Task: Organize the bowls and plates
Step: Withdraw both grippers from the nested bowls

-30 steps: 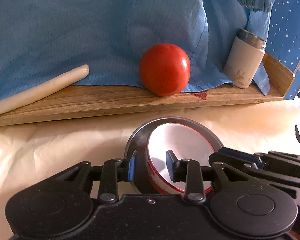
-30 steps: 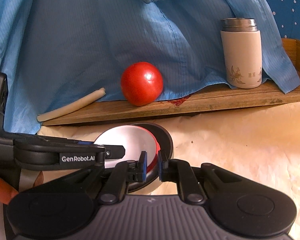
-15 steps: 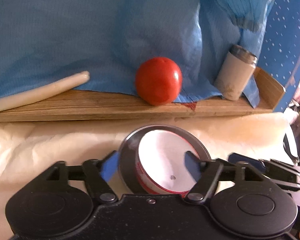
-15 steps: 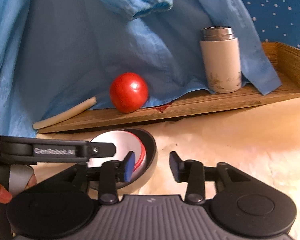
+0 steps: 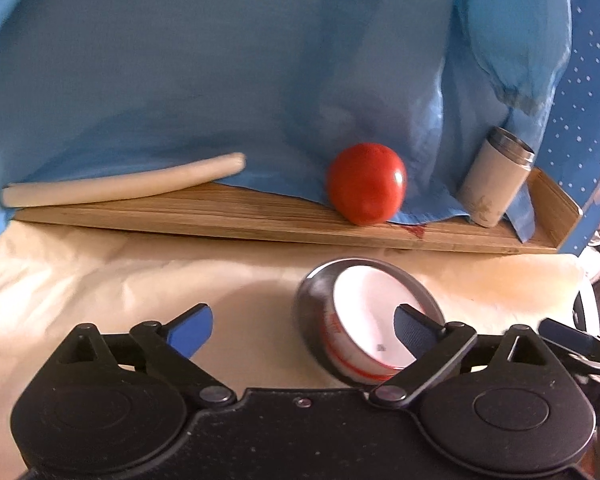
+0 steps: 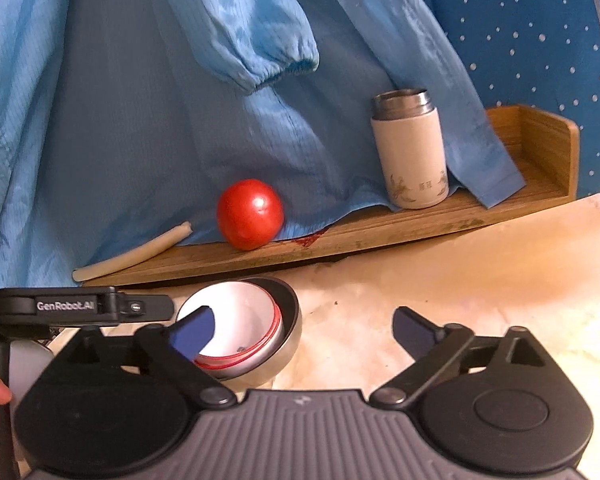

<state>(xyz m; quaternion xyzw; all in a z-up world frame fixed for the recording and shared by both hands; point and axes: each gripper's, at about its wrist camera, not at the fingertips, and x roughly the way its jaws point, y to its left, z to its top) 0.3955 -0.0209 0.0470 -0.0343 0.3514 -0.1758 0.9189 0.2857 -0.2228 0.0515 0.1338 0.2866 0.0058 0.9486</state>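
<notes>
A cream cloth [image 6: 440,300] covers the table in front of me, and behind it a low wooden tray [image 6: 380,228] holds a red tomato [image 6: 250,214], a pale rolled stick [image 5: 124,182] and a white flask [image 6: 410,152], all against a hanging blue garment [image 6: 140,120]. My left gripper [image 5: 304,328] and my right gripper [image 6: 306,330] have just been opening and now stand spread wide, holding nothing. The nested bowls sit on the cloth between them: a white bowl [image 6: 236,320] with a red rim band rests tilted inside a grey metal bowl [image 6: 290,336]. My left gripper's right fingertip [image 5: 414,326] appears in front of the white bowl, and my right gripper's left fingertip [image 6: 192,334] overlaps it too. I judge that drawing back carelessly could snag a rim and tip or drag the pair. The white bowl sits askew, so it may rock.
</notes>
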